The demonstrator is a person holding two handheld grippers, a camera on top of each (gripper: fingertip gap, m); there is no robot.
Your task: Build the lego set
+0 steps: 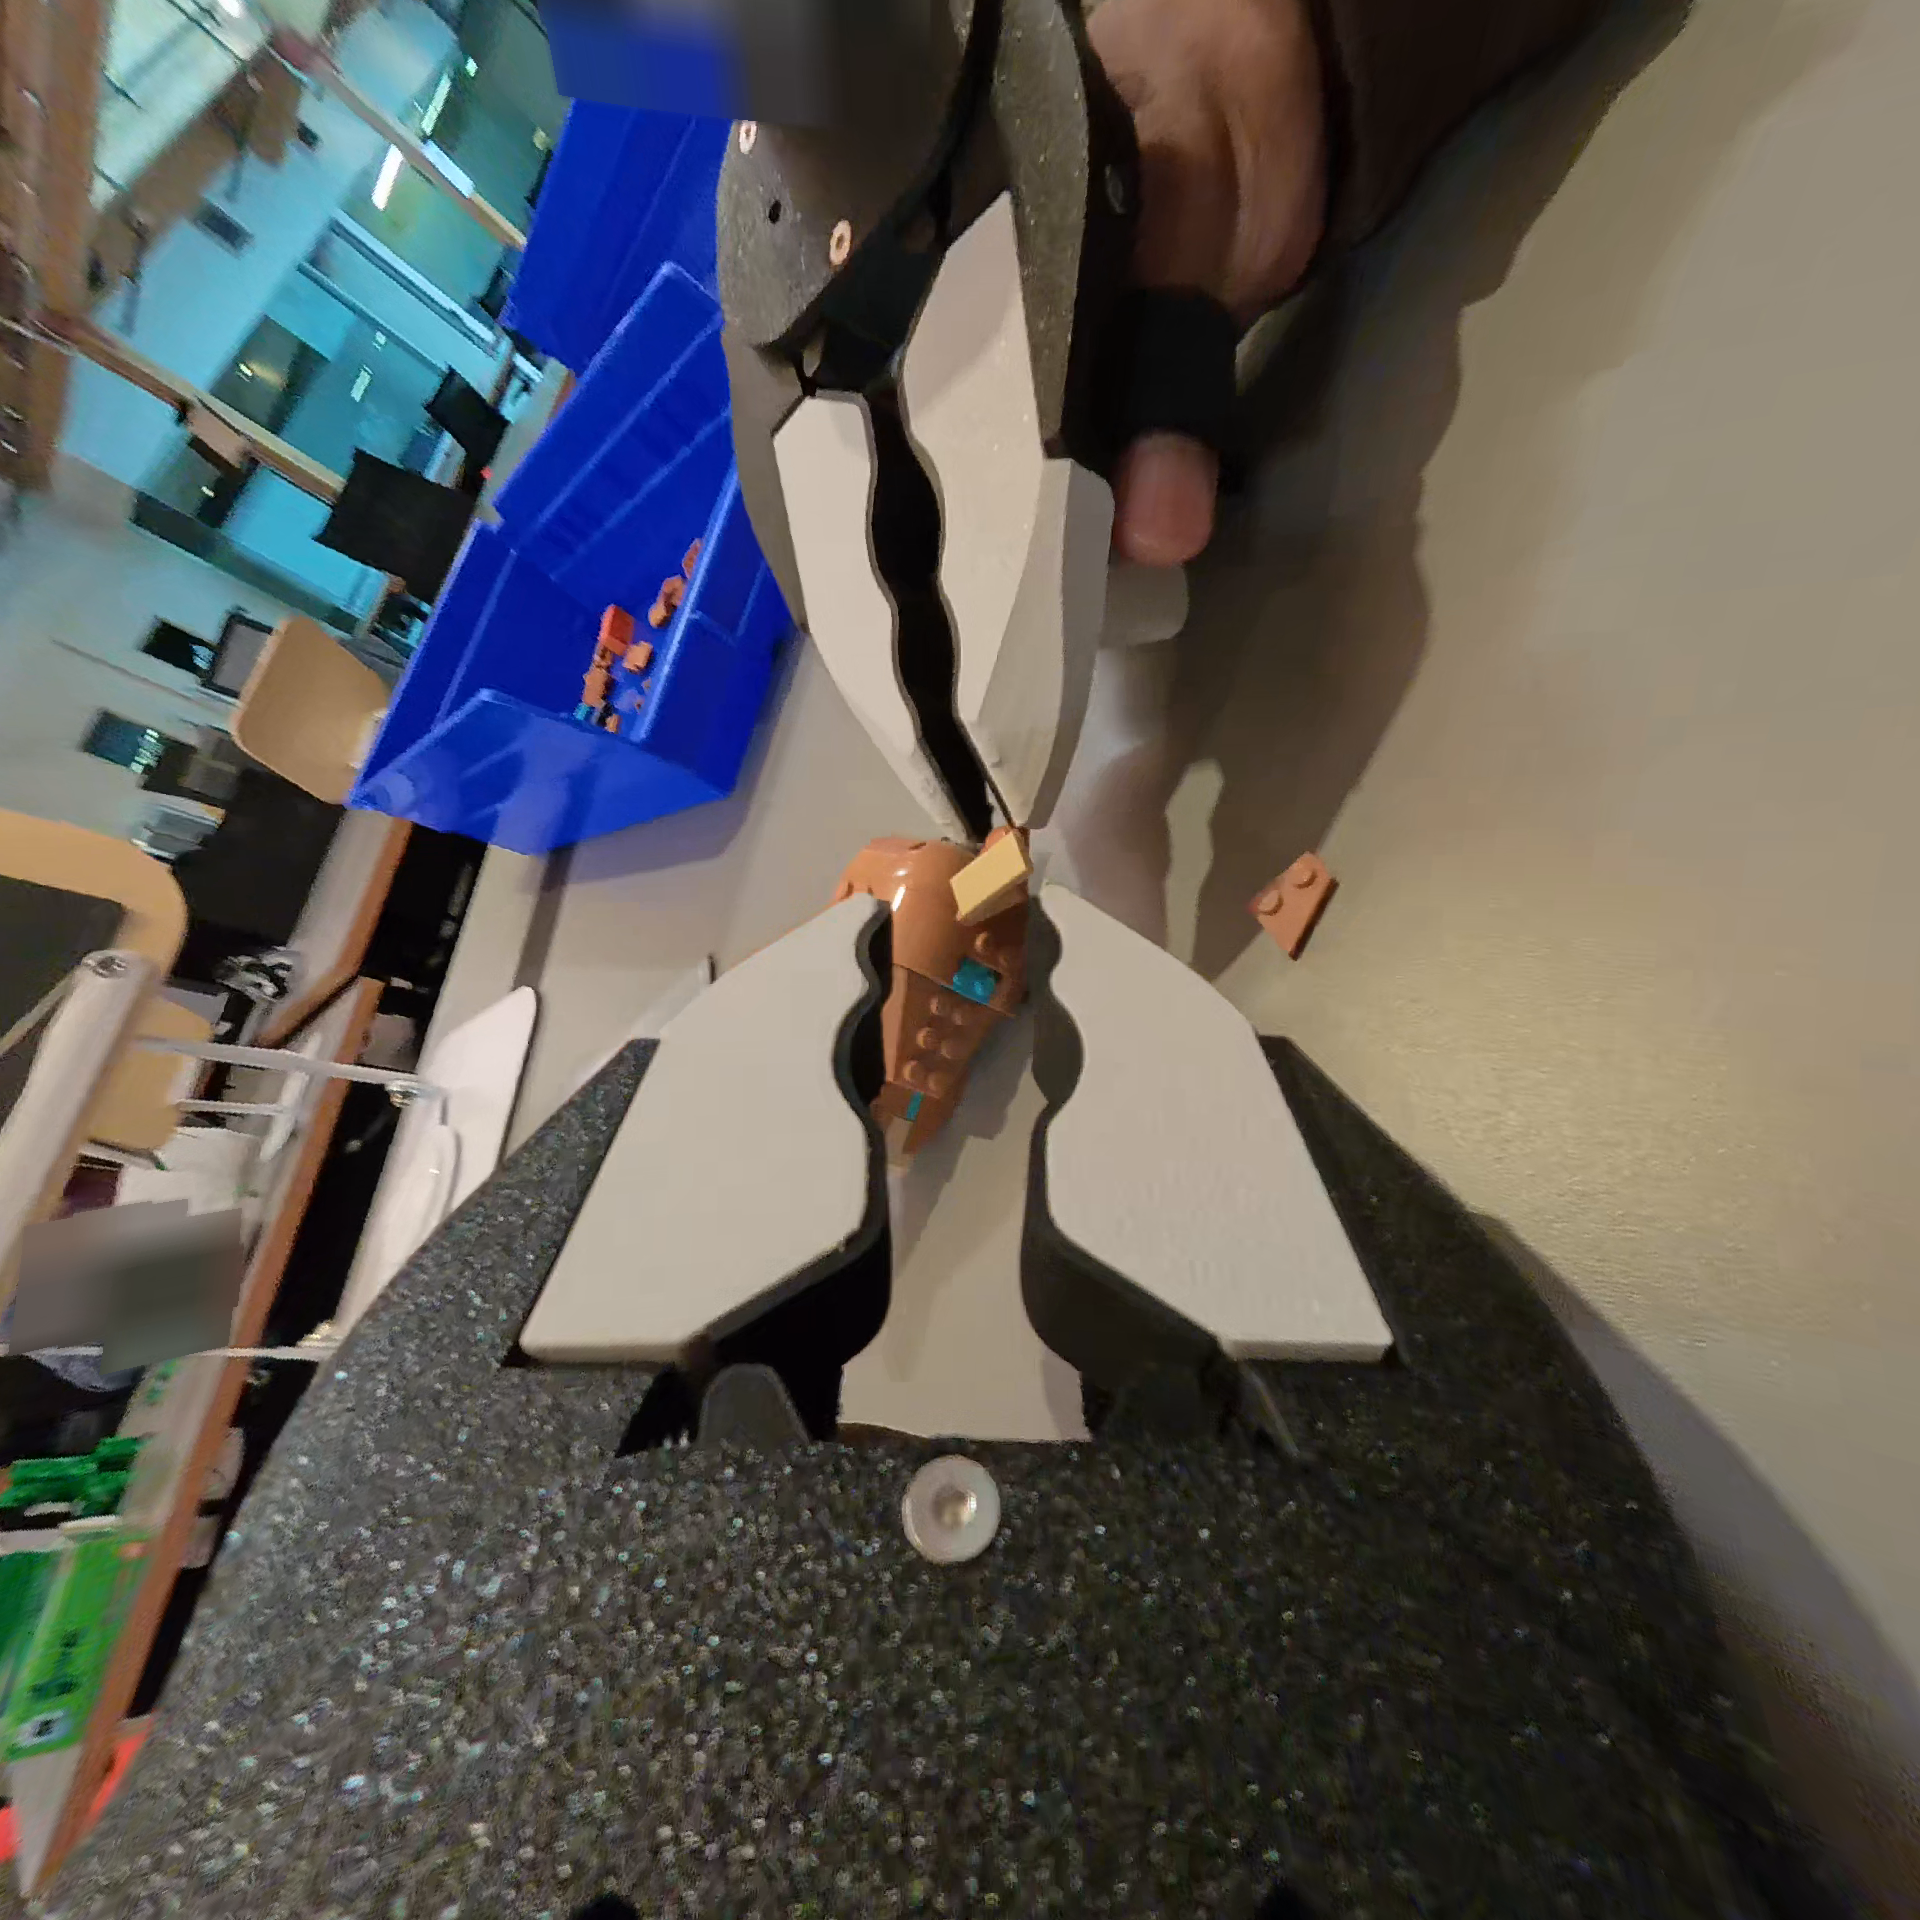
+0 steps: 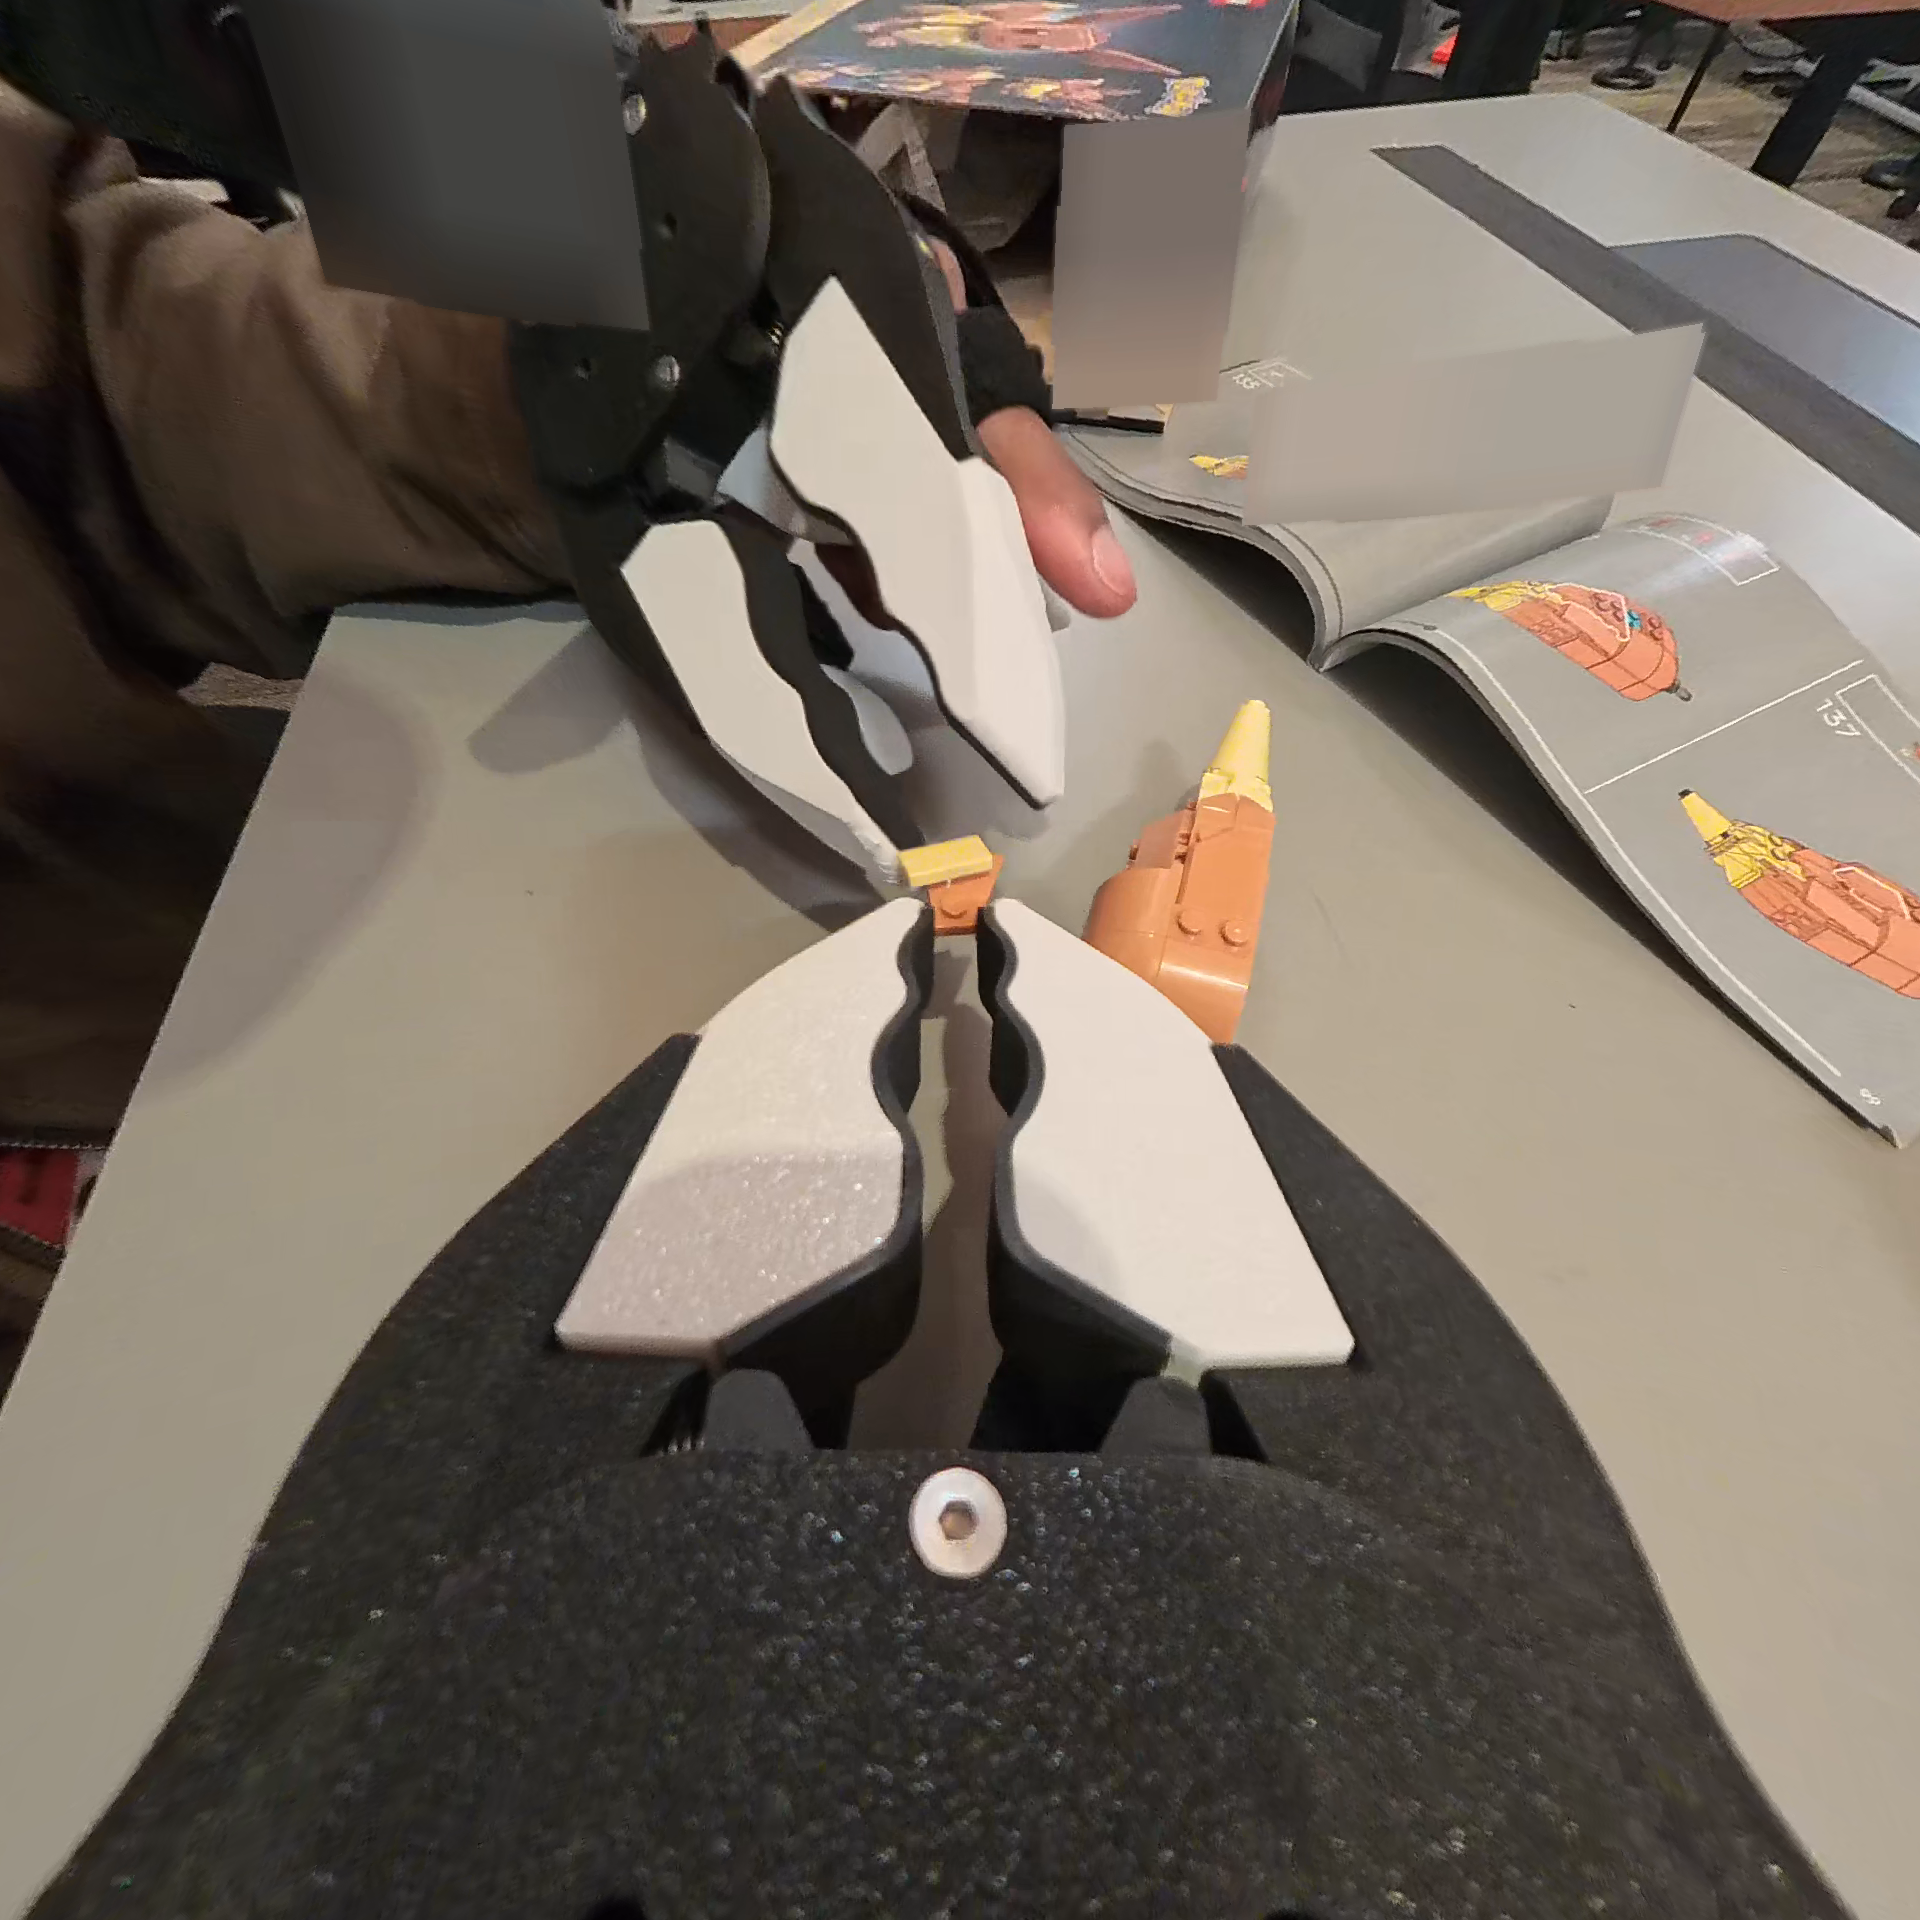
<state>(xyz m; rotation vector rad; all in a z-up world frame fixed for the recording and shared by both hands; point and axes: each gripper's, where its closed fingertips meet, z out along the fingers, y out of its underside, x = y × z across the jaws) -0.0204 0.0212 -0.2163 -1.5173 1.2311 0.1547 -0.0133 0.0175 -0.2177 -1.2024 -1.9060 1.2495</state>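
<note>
The right claw [image 2: 956, 912] is closed almost to touching, its tips pinching one small brown plate [image 2: 958, 923] just above the worktop [image 2: 520, 935]. One tan tile [image 2: 943, 862] sits on top of that plate, shifted a little to the left. Whether it is fully pressed down cannot be told.

The left claw [image 1: 961, 904] comes in from the opposite side, rolled on its side and partly open, with nothing gripped. In the right wrist view its lower fingertip [image 2: 878, 847] is against the tan tile's left end, so it seems to be steadying or pushing the tile rather than grasping it.

Just right of the right claw, partly hidden behind its right finger, one brown lego sub-build [image 2: 1184, 925] rests on the worktop. Its long axis runs away from the claw, with the rounded base near and the yellow point far. The left wrist view shows it only through the gap of the left claw. If the plate and tile belong on this build, the right claw is the nearer one and would need only a short shift to its right.

Farther out lie one loose brown plate [image 1: 1294, 904], one open instruction booklet [image 2: 1558, 665] and one set box [image 2: 1039, 52]. There are also at least two blue bins [image 1: 582, 748], the nearest holding a handful of brown pieces [image 1: 623, 655].
</note>
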